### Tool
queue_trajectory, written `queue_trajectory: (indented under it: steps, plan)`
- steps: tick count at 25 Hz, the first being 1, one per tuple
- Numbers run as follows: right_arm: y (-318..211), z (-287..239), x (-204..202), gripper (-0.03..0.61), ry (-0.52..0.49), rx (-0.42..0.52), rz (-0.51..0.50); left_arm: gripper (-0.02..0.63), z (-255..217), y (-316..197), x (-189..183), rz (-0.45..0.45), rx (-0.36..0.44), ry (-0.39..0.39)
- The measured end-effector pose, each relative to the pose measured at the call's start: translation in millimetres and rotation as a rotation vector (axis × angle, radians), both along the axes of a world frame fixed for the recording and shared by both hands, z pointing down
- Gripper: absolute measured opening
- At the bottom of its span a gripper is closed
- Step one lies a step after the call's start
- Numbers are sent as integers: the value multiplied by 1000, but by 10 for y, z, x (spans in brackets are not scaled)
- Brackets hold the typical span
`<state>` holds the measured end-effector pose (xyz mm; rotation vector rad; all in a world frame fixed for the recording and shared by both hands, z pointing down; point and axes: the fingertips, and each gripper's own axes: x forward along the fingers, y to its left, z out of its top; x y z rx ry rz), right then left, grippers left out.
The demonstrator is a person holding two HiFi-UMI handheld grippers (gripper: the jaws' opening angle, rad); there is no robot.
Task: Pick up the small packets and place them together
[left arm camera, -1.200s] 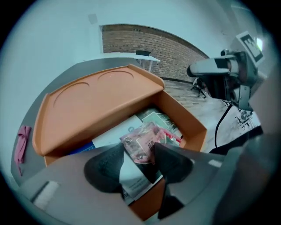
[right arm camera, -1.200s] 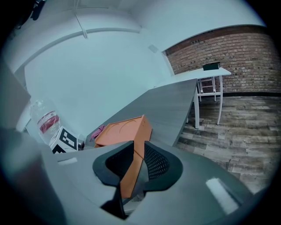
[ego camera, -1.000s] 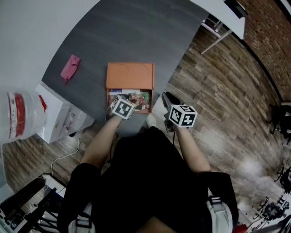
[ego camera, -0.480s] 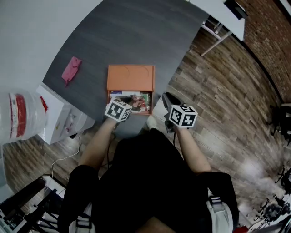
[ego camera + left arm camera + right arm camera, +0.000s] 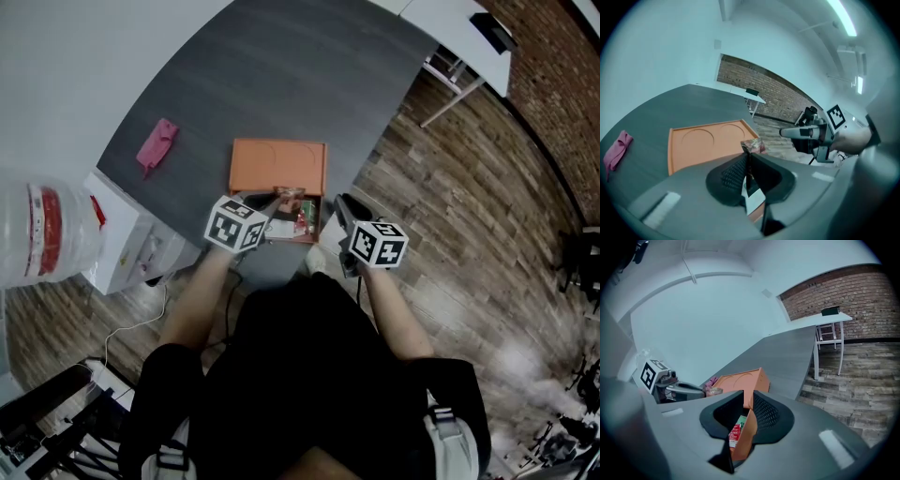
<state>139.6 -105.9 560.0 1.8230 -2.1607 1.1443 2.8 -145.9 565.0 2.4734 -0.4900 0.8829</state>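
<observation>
My L gripper (image 5: 746, 157) just closed, pinching one small packet (image 5: 754, 145) by its edge, above the orange box (image 5: 701, 145), near side. R gripper (image 5: 746, 414) clamps the box's right wall. Thin grip, so packet cld slip & drop back.

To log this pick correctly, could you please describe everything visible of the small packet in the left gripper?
The small packet is a crinkled wrapper in reddish-pink tones; its print is unreadable. The left gripper, whose jaws have just been closing, pinches it at their tips. It is held in the air over the near end of the orange tray, touching nothing else.
</observation>
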Motion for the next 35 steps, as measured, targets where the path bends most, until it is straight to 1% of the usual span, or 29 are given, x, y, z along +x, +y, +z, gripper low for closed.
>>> queue_trajectory:
  steps: [4, 7, 11, 15, 17, 23, 29, 31, 33, 35]
  plan:
    - [-49, -62, -64, 66, 14, 29, -31, 26, -121, -377, 151, -42, 7, 35]
    - [-28, -110, -64, 66, 23, 42, -30, 25, -86, -586, 274, -62, -11, 21]
    - [18, -145, 16, 66, 26, 53, -6, 25, 109, -788, 384, -95, -95, -16]
    - [111, -113, 97, 64, 20, 42, 17, 25, 213, -858, 475, -132, -195, -11]
    - [150, -66, 131, 61, 20, 30, 30, 25, 253, -880, 503, -141, -214, -19]
    - [224, 41, 186, 52, 22, -2, 54, 28, 413, -920, 523, -168, -233, -96]
    - [226, 33, 163, 52, 19, 2, 48, 59, 482, -955, 530, -229, -209, -116]
    - [223, 25, 144, 52, 18, 5, 46, 72, 493, -962, 525, -236, -183, -126]
    - [224, 21, 136, 52, 20, 6, 45, 89, 481, -952, 545, -232, -160, -120]
    - [226, 19, 129, 52, 20, 6, 45, 139, 464, -916, 576, -219, -157, -102]
